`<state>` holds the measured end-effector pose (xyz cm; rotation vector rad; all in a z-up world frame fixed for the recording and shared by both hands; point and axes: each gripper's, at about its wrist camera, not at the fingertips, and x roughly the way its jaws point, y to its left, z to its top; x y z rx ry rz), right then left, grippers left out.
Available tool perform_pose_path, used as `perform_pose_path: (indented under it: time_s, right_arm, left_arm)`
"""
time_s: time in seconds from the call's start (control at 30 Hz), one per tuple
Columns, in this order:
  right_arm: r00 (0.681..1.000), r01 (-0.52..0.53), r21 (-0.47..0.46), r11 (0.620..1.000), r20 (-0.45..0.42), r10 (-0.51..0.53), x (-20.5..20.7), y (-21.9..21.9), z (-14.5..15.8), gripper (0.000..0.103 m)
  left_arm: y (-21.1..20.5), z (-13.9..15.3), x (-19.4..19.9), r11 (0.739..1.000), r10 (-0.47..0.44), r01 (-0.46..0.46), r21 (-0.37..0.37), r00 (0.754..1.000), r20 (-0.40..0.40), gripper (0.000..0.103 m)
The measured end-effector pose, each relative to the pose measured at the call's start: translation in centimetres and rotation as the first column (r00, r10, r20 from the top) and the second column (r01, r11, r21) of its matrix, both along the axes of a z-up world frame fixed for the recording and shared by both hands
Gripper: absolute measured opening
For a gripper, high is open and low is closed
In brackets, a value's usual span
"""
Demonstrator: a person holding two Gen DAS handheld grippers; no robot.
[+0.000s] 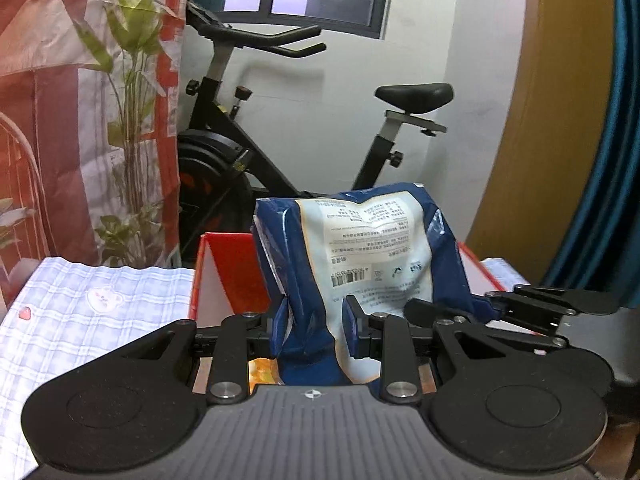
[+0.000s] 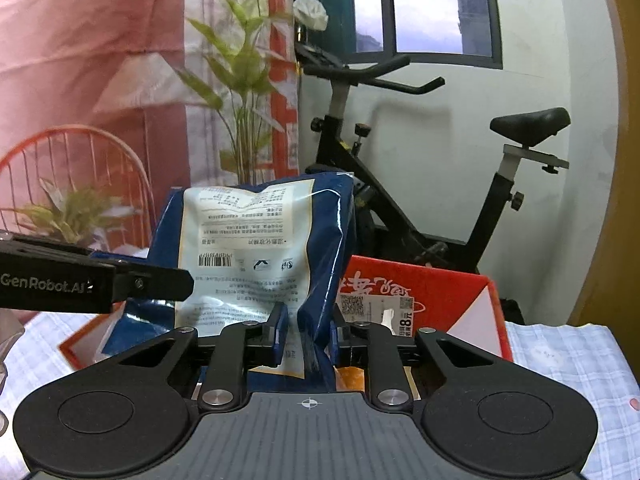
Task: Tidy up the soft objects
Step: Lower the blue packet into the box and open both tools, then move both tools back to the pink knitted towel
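Note:
A soft blue and white bag (image 1: 372, 252) with printed text and a barcode stands upright over the open red box (image 1: 228, 276). My left gripper (image 1: 316, 326) is shut on the bag's lower left part. My right gripper (image 2: 306, 330) is shut on the same bag (image 2: 256, 240) at its lower right fold, above the red box (image 2: 424, 296). The right gripper also shows in the left wrist view (image 1: 540, 308), and the left gripper in the right wrist view (image 2: 92, 284). An orange packet (image 1: 262, 374) lies in the box under the bag.
The box sits on a table with a blue checked cloth (image 1: 100, 312). Behind stand an exercise bike (image 1: 240, 152), a green plant (image 1: 132, 120) and a red and white curtain (image 1: 36, 80). A red wire chair (image 2: 80, 168) is at the left.

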<state>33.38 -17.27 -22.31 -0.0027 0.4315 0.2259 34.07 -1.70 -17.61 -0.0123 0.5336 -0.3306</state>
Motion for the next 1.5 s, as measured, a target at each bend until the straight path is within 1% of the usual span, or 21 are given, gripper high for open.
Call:
perform_pose_path:
  time_s: [0.07,0.17,0.3,0.4,0.43,0.63,0.73,0.83,0.9,1.0,1.07,1.1,1.17,1.2,1.3,1.33,1.37,1.4,1.43,1.47,1.5]
  right_arm:
    - [1.000,0.003,-0.028,1.000,-0.009,-0.003,0.6,0.7,-0.4,0.019]
    - [0.999,0.004,-0.035,0.999,-0.040,-0.005,1.3,1.5,-1.2,0.019]
    - [0.994,0.001,-0.030,1.000,-0.110,-0.004,2.1,2.1,-2.2,0.021]
    - [0.991,-0.010,-0.052,0.999,-0.133,0.003,2.1,2.4,-2.5,0.026]
    - [0.991,-0.005,-0.057,0.998,-0.133,-0.002,2.0,2.3,-2.5,0.028]
    - [0.992,0.027,-0.056,0.998,-0.121,-0.034,0.2,1.4,-2.1,0.028]
    - [0.993,0.040,-0.018,0.999,-0.111,-0.042,-1.3,0.4,-1.5,0.030]
    - [0.993,0.056,-0.013,0.998,-0.100,-0.057,-2.8,-0.4,-0.9,0.032]
    - [0.994,0.062,-0.020,0.998,-0.085,-0.063,-3.9,-0.8,-0.5,0.034]
    - [0.996,0.067,-0.015,0.998,-0.066,-0.068,-5.5,-1.3,0.1,0.042]
    - [0.996,0.069,-0.009,0.998,-0.057,-0.069,-6.8,-1.6,0.4,0.052]
    - [0.996,0.072,-0.009,0.997,-0.054,-0.072,-7.5,-1.7,0.5,0.055]
    - [0.995,0.082,-0.007,0.997,-0.052,-0.082,-8.8,-1.8,0.7,0.071]
    - [0.995,0.084,-0.003,0.996,-0.050,-0.084,-9.5,-1.9,0.7,0.074]
    - [0.995,0.082,-0.005,0.997,-0.050,-0.083,-11.6,-2.0,0.6,0.091]
    - [0.996,0.075,-0.011,0.997,-0.050,-0.076,-12.3,-2.0,0.5,0.100]
    - [0.997,0.069,-0.018,0.997,-0.045,-0.070,-12.9,-1.8,0.4,0.103]
    - [0.997,0.063,-0.027,0.998,-0.032,-0.063,-13.6,-1.7,0.4,0.103]
    - [0.998,0.051,-0.040,0.998,-0.023,-0.052,-14.4,-1.5,0.3,0.103]
    - [0.999,0.044,-0.047,0.998,-0.020,-0.044,-14.9,-1.3,0.3,0.103]
    - [0.999,0.038,-0.052,0.998,-0.015,-0.039,-15.5,-1.1,0.3,0.103]
  left_arm:
    - [0.2,-0.3,0.9,1.000,0.017,-0.017,0.001,1.000,-0.010,0.031]
    - [0.7,-0.7,2.0,0.999,0.040,-0.040,-0.008,0.999,-0.028,0.031]
    - [0.8,-1.1,2.0,0.999,0.039,-0.038,0.026,0.999,-0.029,0.031]
    - [1.4,-1.1,1.6,0.998,0.055,-0.055,0.004,0.998,-0.026,0.031]
    - [1.5,-1.1,1.3,0.999,0.052,-0.052,-0.004,0.998,-0.030,0.031]
    - [1.3,-0.9,-1.2,1.000,0.021,-0.021,0.008,0.999,-0.025,0.031]
    - [1.5,-0.5,-2.7,1.000,0.011,-0.011,0.014,1.000,-0.022,0.031]
    - [1.8,0.0,-4.1,1.000,0.010,-0.009,0.018,1.000,-0.020,0.031]
    - [2.0,0.2,-5.2,1.000,0.009,-0.008,0.016,1.000,-0.017,0.031]
    - [2.2,0.4,-6.6,1.000,0.015,-0.015,0.015,1.000,-0.018,0.031]
    - [2.4,0.5,-7.7,1.000,0.022,-0.021,0.020,1.000,-0.017,0.032]
    - [2.4,0.5,-8.3,0.999,0.024,-0.024,0.026,1.000,-0.015,0.032]
    - [2.5,0.4,-9.5,0.999,0.025,-0.024,0.038,1.000,-0.014,0.038]
    - [2.5,0.3,-10.1,0.999,0.023,-0.022,0.044,1.000,-0.016,0.039]
    - [2.5,-0.2,-11.8,0.998,0.010,-0.008,0.059,1.000,-0.026,0.055]
    - [2.5,-0.4,-12.4,0.998,0.008,-0.006,0.065,1.000,-0.027,0.062]
    - [2.5,-0.5,-13.0,0.998,0.007,-0.005,0.070,1.000,-0.027,0.071]
    - [2.5,-0.7,-13.6,0.997,0.005,-0.003,0.076,1.000,-0.027,0.075]
    - [2.6,-0.9,-14.2,0.997,0.007,-0.005,0.082,1.000,-0.027,0.084]
    - [2.6,-1.1,-14.7,0.996,0.010,-0.008,0.084,1.000,-0.023,0.090]
    - [2.7,-1.2,-15.3,0.996,0.012,-0.011,0.084,1.000,-0.015,0.091]
